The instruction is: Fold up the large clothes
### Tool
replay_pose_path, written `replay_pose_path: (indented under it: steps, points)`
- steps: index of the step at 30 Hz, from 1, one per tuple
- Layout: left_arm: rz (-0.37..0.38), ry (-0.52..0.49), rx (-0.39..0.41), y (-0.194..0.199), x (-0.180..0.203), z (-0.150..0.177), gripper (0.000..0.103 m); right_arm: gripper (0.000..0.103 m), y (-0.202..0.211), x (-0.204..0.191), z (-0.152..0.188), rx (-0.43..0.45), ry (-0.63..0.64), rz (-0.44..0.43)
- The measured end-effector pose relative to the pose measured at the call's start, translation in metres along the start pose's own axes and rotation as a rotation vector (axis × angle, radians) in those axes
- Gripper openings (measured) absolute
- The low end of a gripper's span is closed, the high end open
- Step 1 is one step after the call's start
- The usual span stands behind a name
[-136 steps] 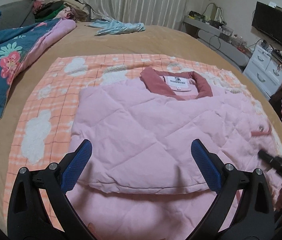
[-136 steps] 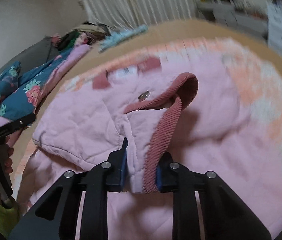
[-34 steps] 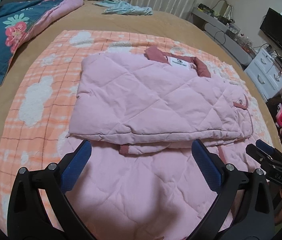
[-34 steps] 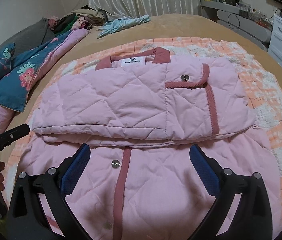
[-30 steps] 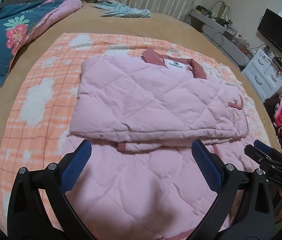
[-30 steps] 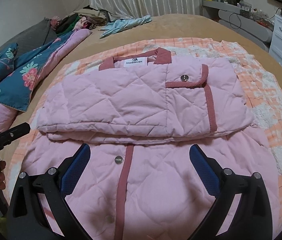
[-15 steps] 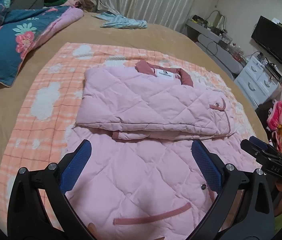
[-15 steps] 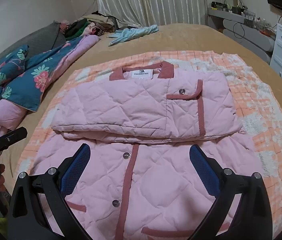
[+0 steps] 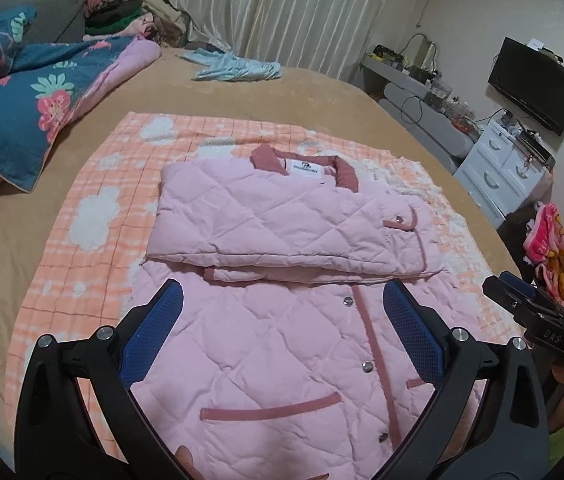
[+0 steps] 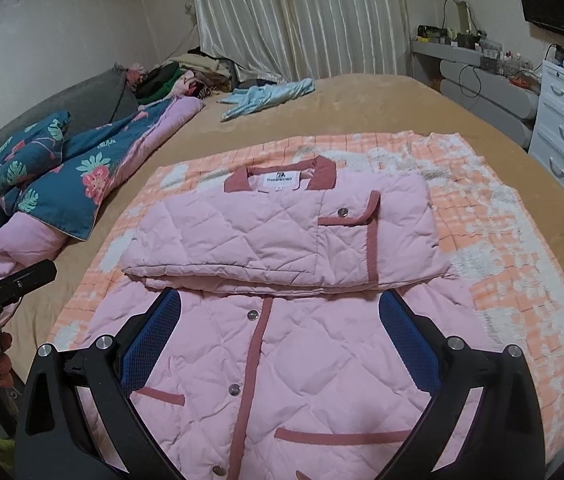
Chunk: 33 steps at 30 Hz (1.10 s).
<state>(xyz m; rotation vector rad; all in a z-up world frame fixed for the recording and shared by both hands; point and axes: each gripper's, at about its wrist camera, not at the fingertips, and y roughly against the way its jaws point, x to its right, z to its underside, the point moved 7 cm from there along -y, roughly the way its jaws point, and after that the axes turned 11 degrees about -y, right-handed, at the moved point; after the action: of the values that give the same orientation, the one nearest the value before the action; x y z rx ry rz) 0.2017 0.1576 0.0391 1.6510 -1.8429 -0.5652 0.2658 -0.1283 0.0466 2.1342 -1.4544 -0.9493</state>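
The pink quilted jacket lies on an orange checked blanket on the bed, its sleeves folded across the chest below the collar. The left gripper and the right gripper hang above the lower front, jaws spread wide, holding nothing. They seem not to touch the cloth.

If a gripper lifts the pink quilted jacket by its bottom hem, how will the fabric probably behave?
The pink quilted jacket is probably floppy: its folded sleeves already lie draped flat across the chest. The puffy quilting suggests it is light for its bulk. Lifted at one point, the hem would likely sag, so both open grippers, left and right, should share it.
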Motion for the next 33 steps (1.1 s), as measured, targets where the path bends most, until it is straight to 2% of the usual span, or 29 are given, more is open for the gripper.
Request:
replay_pose_path:
  steps: [6, 17, 33]
  points:
    - [0.013, -0.005, 0.033, 0.019, 0.011, 0.0, 0.094, 0.099, 0.025, 0.004, 0.001, 0.033, 0.006, 0.004]
    - [-0.009, 0.001, 0.071, 0.049, 0.015, 0.004, 0.094, 0.099, 0.055, 0.0, 0.007, 0.071, 0.012, -0.013]
    - [-0.064, 0.019, 0.081, 0.08, 0.011, 0.025, 0.094, 0.099, 0.089, 0.011, 0.017, 0.106, 0.031, -0.014]
